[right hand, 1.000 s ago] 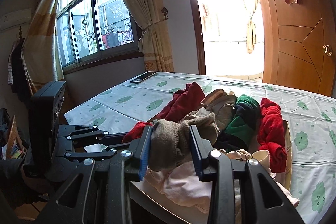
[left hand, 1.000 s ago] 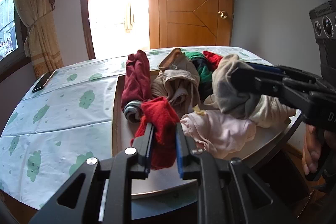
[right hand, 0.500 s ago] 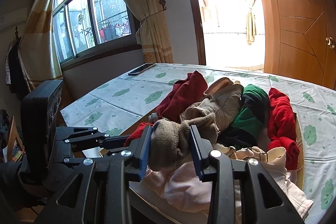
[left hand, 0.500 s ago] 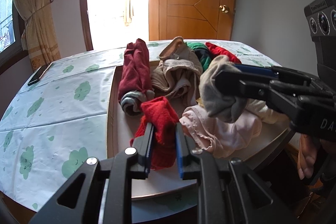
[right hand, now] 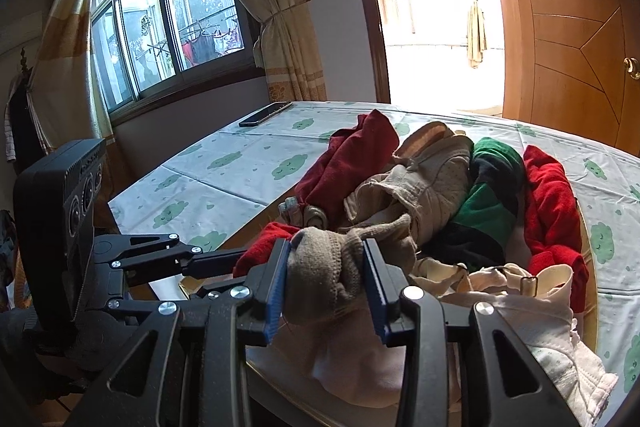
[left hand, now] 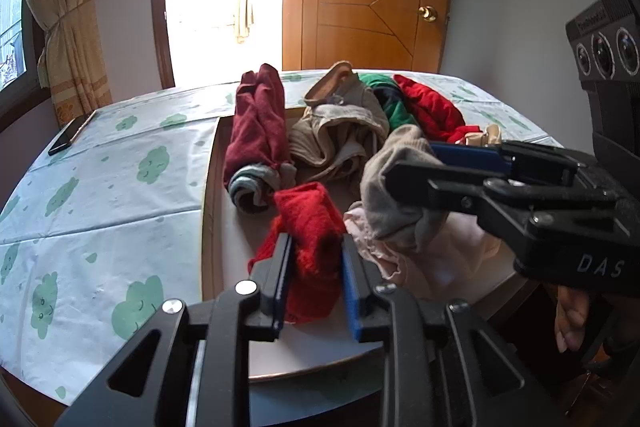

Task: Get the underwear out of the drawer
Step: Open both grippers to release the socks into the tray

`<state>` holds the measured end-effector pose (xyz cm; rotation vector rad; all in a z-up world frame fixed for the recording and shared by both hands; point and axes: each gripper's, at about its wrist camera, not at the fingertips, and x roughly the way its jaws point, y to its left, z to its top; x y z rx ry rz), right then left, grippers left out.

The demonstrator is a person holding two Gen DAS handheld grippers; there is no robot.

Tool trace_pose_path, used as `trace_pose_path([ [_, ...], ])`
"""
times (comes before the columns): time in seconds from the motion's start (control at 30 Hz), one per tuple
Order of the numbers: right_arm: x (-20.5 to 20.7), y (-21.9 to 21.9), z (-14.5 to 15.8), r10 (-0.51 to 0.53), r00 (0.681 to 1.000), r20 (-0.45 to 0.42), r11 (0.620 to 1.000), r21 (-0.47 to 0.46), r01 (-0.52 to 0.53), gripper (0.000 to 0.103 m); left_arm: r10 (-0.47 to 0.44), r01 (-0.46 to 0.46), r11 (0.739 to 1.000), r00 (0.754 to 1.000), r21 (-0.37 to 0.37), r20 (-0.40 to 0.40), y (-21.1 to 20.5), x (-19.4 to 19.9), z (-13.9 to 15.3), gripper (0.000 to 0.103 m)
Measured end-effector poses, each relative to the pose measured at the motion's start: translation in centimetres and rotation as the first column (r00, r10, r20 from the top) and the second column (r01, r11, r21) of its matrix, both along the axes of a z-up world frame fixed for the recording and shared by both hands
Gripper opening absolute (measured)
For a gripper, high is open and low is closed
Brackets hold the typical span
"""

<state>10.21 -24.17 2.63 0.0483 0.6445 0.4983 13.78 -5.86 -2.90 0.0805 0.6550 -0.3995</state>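
A: Where are we? The left gripper [left hand: 314, 259] has just been easing open, yet the red underwear [left hand: 310, 227] sits between its fingers, above the drawer [left hand: 224, 227].

B: The right gripper [right hand: 326, 281] clamps the beige piece [right hand: 340, 263]. Next, we lift both clear.

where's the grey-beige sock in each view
Left wrist: grey-beige sock right of centre, pinched in the right claw entering from the right.
Right wrist: sock low centre, between that claw's blue pads.
Shared landmark: black phone on the cloud-print sheet.
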Motion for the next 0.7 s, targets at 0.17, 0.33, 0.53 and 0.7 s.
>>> trace_pose_path([
  [0.17, -0.1, -0.5, -0.1, -0.008, 1.0, -0.02, 1.0, 0.023, 0.008, 0.056, 0.015, -0.016, 1.0, 1.0, -0.025, -0.011, 0.5, -0.4, 0.0, 0.043],
  [0.33, -0.6, -1.2, -0.2, -0.025, 0.999, -0.019, 0.999, 0.042, 0.026, 0.059, 0.023, -0.024, 0.999, 1.0, -0.048, -0.018, 1.0, -1.0, -0.2, 0.048],
  [0.53, -1.9, -2.3, 0.0, -0.044, 0.999, -0.003, 0.997, 0.059, 0.044, 0.065, 0.045, -0.046, 0.995, 0.999, -0.088, -0.021, 1.8, -1.8, -0.7, 0.057],
  [0.7, -2.4, -2.8, 0.0, -0.053, 0.999, -0.002, 0.996, 0.068, 0.053, 0.067, 0.046, -0.048, 0.995, 0.999, -0.092, -0.023, 1.7, -2.6, -1.3, 0.057],
])
